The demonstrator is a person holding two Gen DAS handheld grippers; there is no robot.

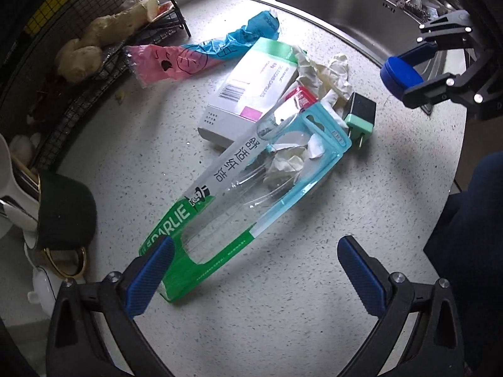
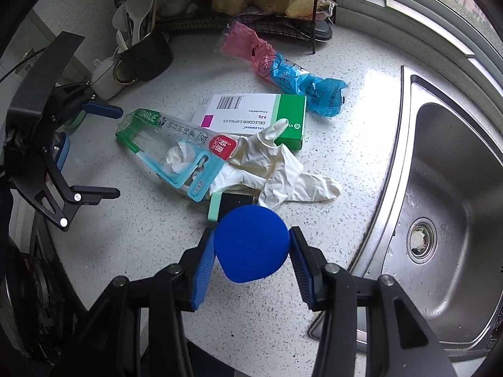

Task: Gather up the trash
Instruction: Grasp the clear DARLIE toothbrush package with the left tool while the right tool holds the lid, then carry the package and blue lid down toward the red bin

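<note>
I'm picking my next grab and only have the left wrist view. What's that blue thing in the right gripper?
Observer: A round blue lid, clamped flat-side-up in the right gripper.
Operator: And the white stuff beside the box, is it paper?
Observer: It's a glove, fingers spread, one finger lying over the green end of the box.
Operator: Anything down in the sink?
Observer: A pale scrap sits in the drain of the sink.

1 box, 1 wrapper, 1 glove
</note>
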